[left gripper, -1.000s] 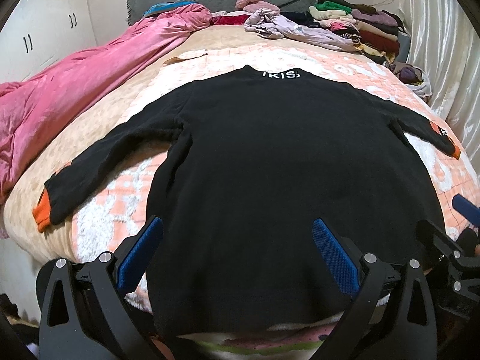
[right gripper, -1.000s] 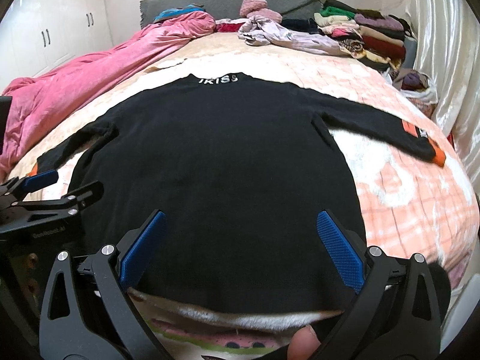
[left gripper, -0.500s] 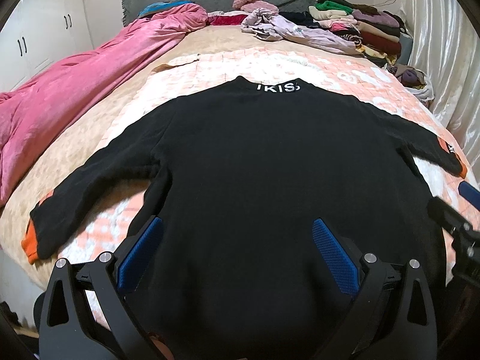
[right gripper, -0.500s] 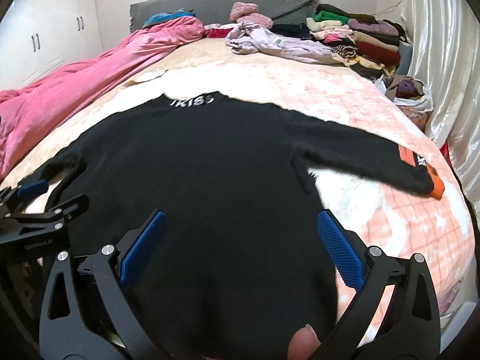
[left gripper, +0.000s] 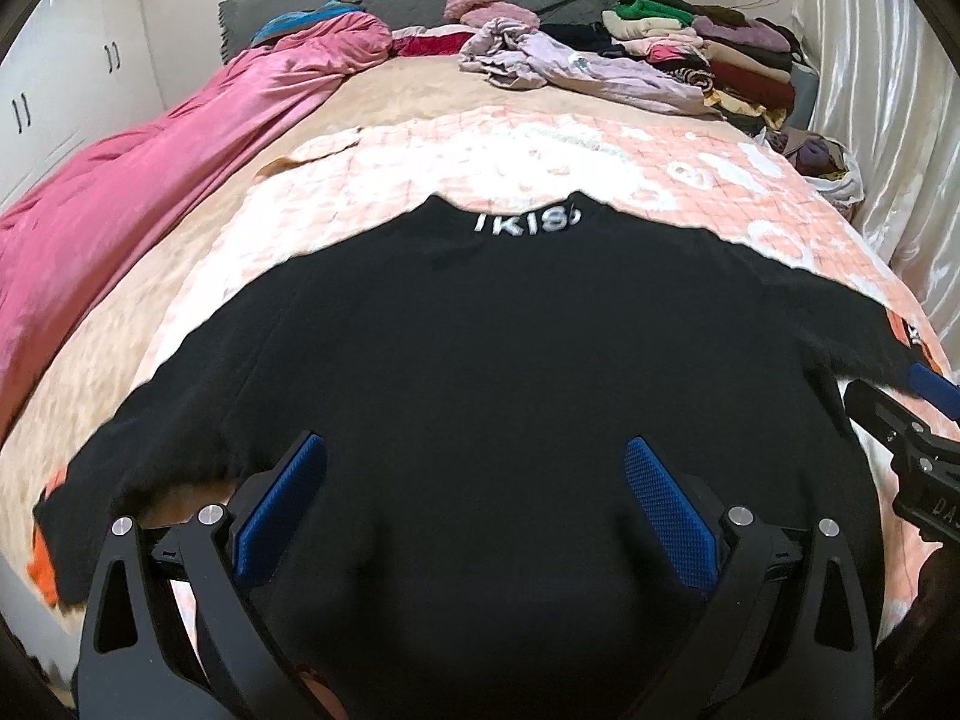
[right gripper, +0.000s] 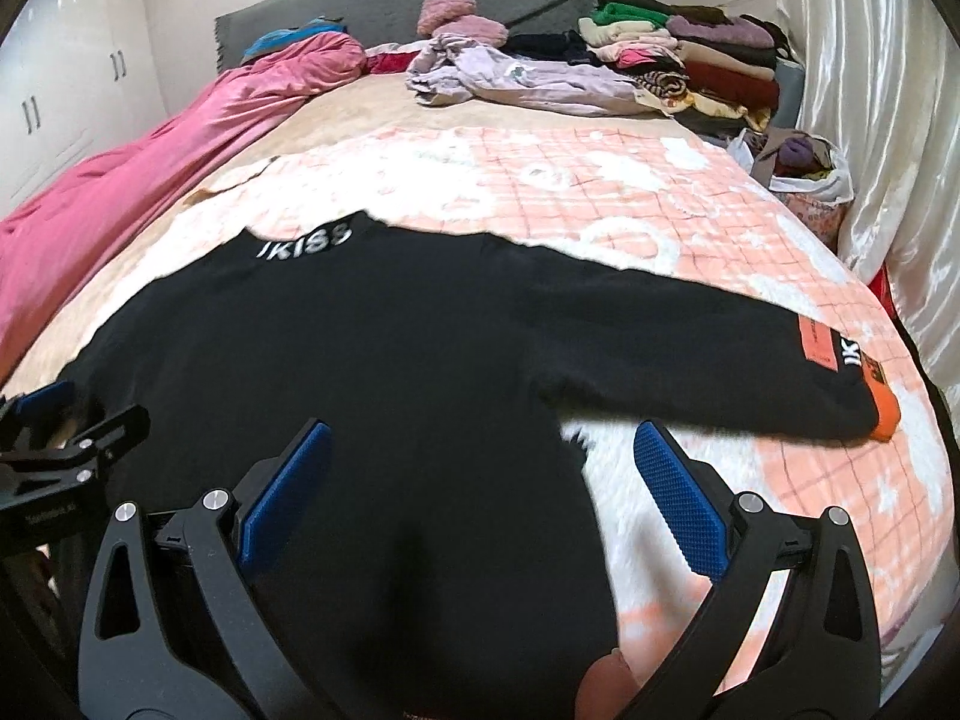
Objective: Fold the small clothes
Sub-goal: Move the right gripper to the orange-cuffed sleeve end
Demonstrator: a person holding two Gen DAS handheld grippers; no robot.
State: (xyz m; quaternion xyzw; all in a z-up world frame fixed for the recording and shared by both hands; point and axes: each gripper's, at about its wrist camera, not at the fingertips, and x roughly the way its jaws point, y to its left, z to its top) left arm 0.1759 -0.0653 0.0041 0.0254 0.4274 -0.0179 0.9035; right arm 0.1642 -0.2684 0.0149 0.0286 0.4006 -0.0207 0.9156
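A: Our left gripper [left gripper: 474, 504] hangs over the lower body of the black sweater [left gripper: 480, 390] with its blue pads [left gripper: 279, 504] spread wide, nothing between them.

B: And our right gripper [right gripper: 480, 492] is just as wide apart, holding nothing. One pad is over the sweater's body, the other over the pink checked blanket [right gripper: 660, 204] just beside the sweater's side edge.

A: We see the sweater lying flat on that blanket, collar lettering [left gripper: 528, 221] at the far end, both sleeves spread outward.

B: The orange cuff [right gripper: 885, 414] sits at the end of the sweater's right-hand sleeve. Beyond the collar lies a lilac garment [right gripper: 516, 81]; beside that, stacked folded clothes [right gripper: 690, 60].

A: A pink duvet [left gripper: 150, 180] runs along the bed, left of the sweater.
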